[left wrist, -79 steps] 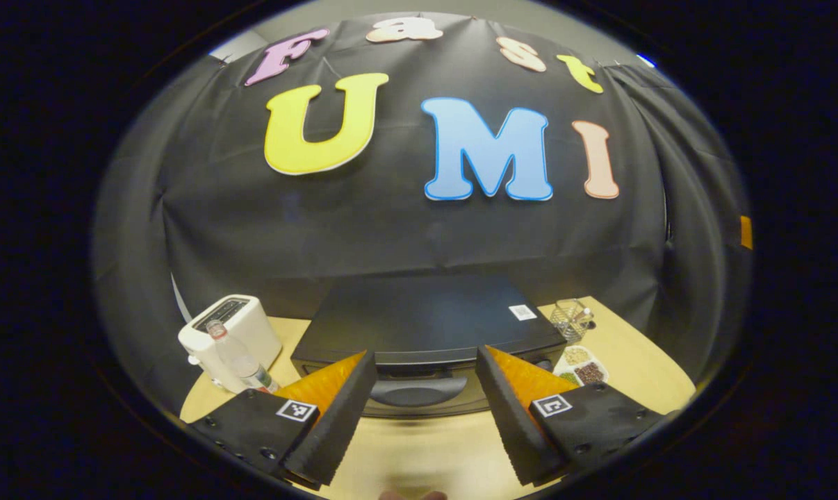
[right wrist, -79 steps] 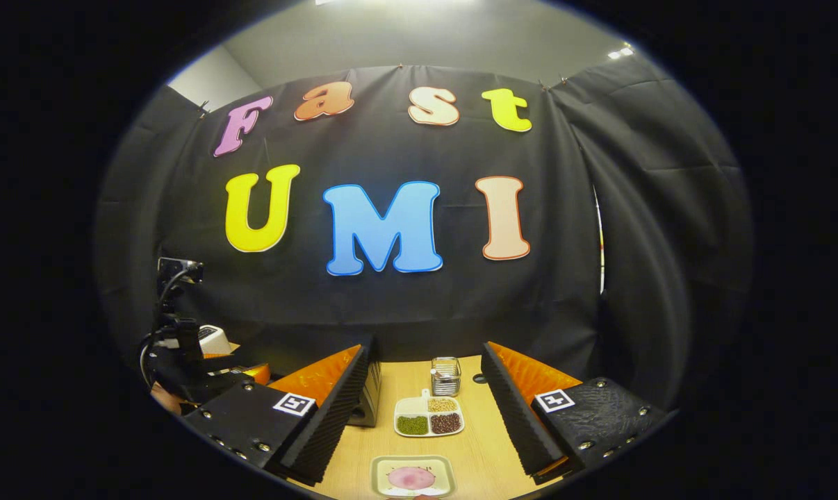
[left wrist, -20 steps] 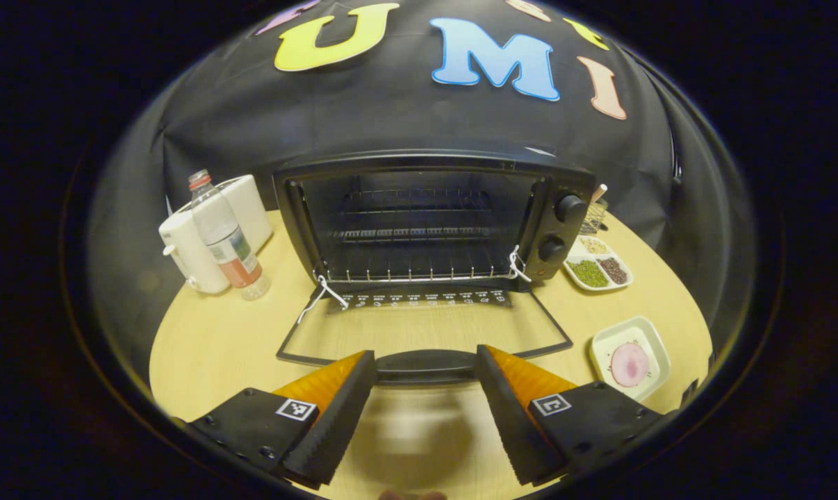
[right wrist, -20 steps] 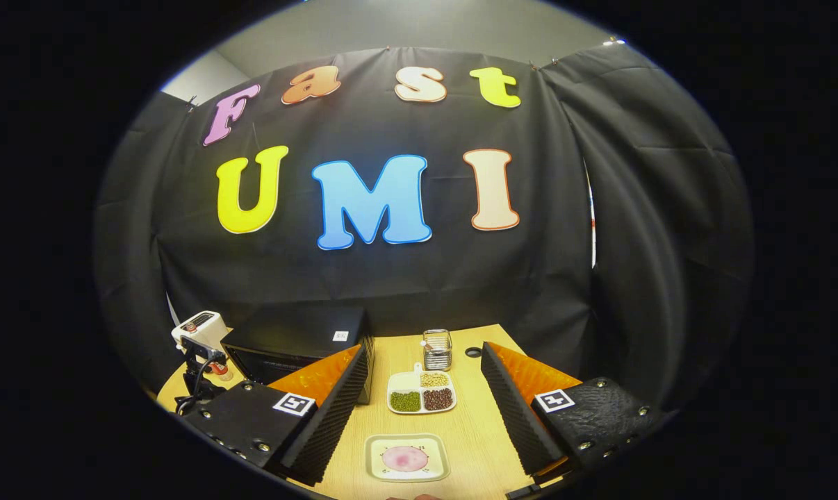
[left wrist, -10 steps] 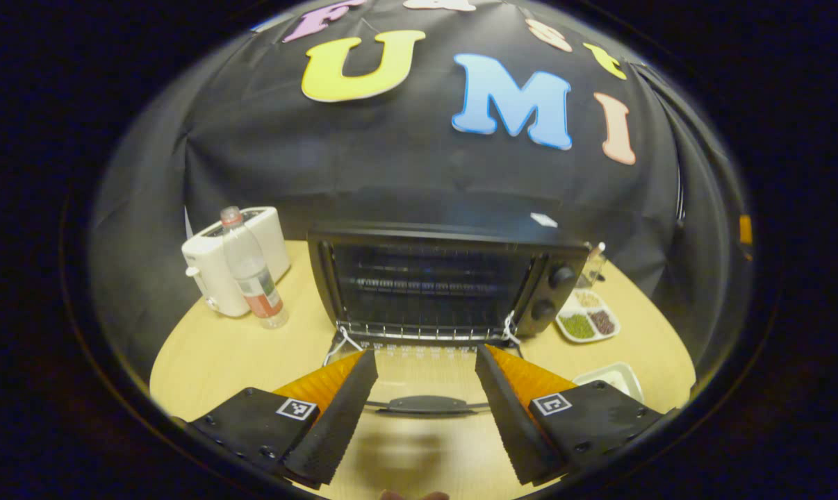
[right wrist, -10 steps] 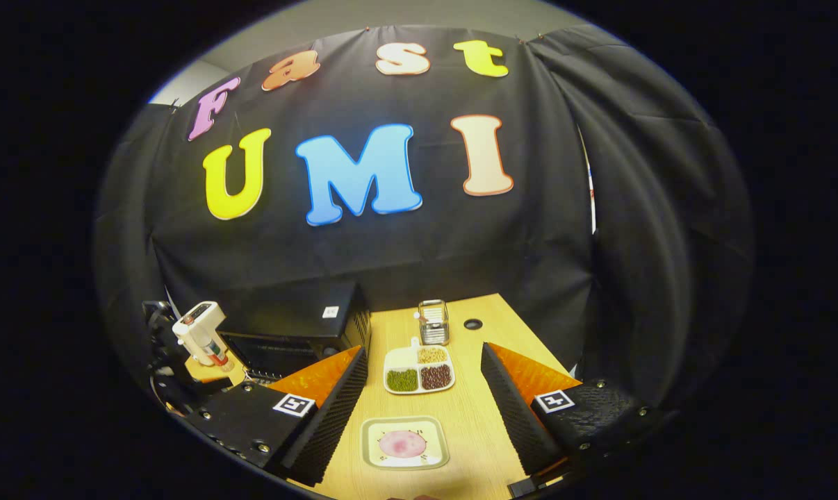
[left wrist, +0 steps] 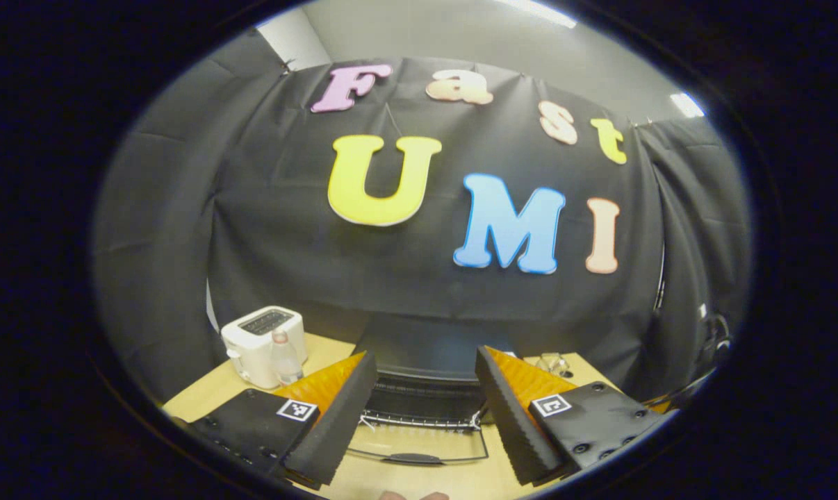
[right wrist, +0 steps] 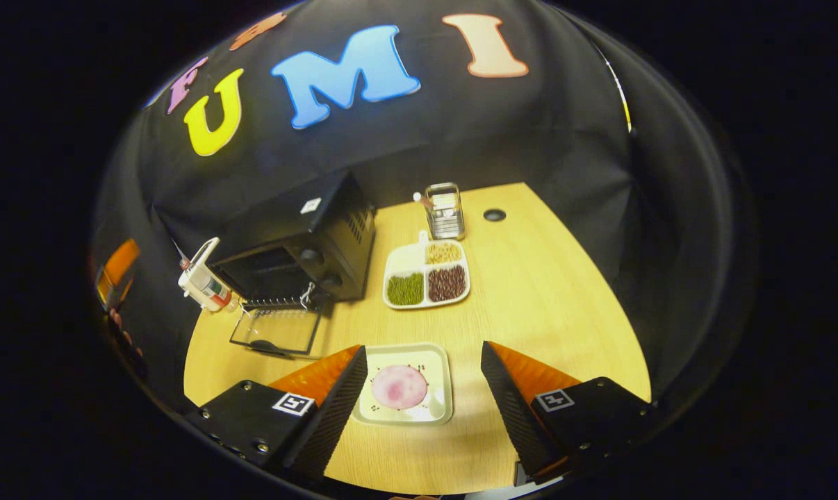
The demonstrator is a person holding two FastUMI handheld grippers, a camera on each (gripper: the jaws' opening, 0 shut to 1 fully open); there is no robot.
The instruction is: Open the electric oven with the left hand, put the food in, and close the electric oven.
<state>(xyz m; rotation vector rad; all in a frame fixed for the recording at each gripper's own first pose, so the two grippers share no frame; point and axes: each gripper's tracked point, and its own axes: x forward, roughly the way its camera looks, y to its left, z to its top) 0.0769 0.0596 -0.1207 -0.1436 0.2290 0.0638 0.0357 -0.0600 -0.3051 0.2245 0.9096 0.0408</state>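
Observation:
The black electric oven (right wrist: 322,229) stands at the table's left with its glass door (right wrist: 276,330) folded down flat. A pink round of food (right wrist: 399,387) lies on a pale square plate (right wrist: 441,389) at the table's front. My right gripper (right wrist: 422,389) is open and hangs over that plate, one finger on either side of it, pressing on nothing. My left gripper (left wrist: 422,417) is open and empty, held back from the oven (left wrist: 426,357). The lowered door's handle (left wrist: 412,458) lies on the table between and beyond its fingers.
Right of the oven sit a divided dish of beans (right wrist: 426,278) and a small metal holder (right wrist: 445,208). A white toaster (left wrist: 263,337) and a clear bottle (left wrist: 285,360) stand left of the oven. The wooden table (right wrist: 544,292) has a cable hole (right wrist: 493,214).
The oven door went from shut to fully lowered. My left gripper has since let go and drawn back and up. My right gripper has tilted down and come over the plate.

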